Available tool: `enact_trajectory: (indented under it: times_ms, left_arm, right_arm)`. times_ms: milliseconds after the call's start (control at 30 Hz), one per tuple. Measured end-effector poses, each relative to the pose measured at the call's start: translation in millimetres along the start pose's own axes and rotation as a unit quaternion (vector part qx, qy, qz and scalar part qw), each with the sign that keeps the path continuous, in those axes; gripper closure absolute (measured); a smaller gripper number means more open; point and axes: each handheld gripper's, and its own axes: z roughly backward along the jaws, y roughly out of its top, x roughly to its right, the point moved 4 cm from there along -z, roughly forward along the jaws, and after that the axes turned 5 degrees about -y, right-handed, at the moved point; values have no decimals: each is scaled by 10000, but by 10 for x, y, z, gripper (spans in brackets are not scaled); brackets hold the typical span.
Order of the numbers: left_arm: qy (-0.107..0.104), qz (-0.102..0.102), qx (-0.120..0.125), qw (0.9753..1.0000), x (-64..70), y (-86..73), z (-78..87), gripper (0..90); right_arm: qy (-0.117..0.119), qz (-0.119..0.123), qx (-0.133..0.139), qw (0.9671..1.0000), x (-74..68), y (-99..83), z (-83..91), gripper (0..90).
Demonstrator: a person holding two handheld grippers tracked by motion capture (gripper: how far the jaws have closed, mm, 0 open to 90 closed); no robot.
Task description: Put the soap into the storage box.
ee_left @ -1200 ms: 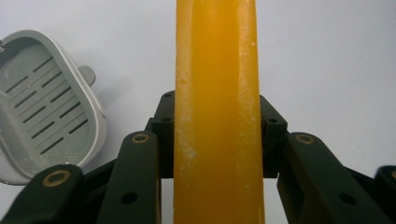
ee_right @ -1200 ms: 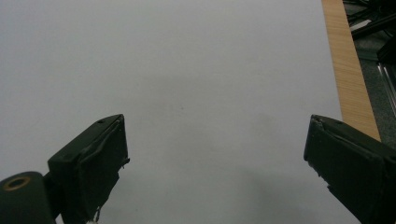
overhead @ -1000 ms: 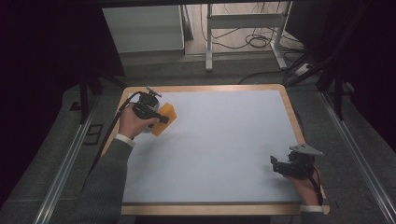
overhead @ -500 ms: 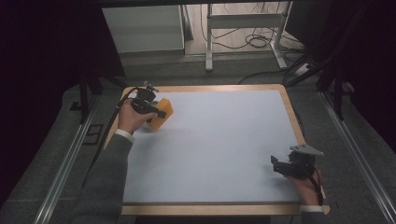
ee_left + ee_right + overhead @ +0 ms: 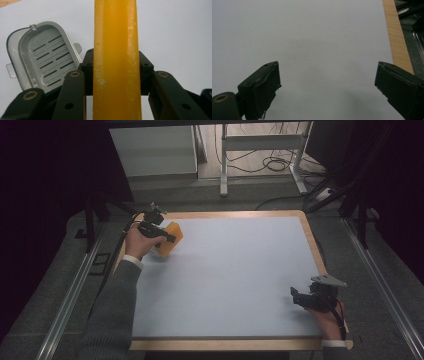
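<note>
1. Since a second ago, the left gripper (image 5: 167, 238) has carried the orange block (image 5: 170, 239) toward the table's far left corner; the right gripper (image 5: 299, 298) has stayed near the right edge.
2. Left jaws pinch the orange block (image 5: 115, 60) from both sides; its top and bottom ends are cut off in the left gripper view.
3. One grey slotted tray (image 5: 43, 53) lies on the pale table (image 5: 230, 270) beneath, partly hidden behind the left gripper (image 5: 115, 72).
4. Right gripper (image 5: 327, 85) jaws stand wide apart over bare tabletop, holding nothing.
5. Count: one block, one tray, two grippers.
</note>
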Motion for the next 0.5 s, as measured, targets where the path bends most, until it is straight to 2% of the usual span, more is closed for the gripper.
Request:
enact_trajectory:
  times_ms: [500]
  left_arm:
    - [43, 302, 105, 9995, -212, 41, 20, 610]
  right_arm:
    - [7, -9, -11, 10000, 5, -4, 0, 63]
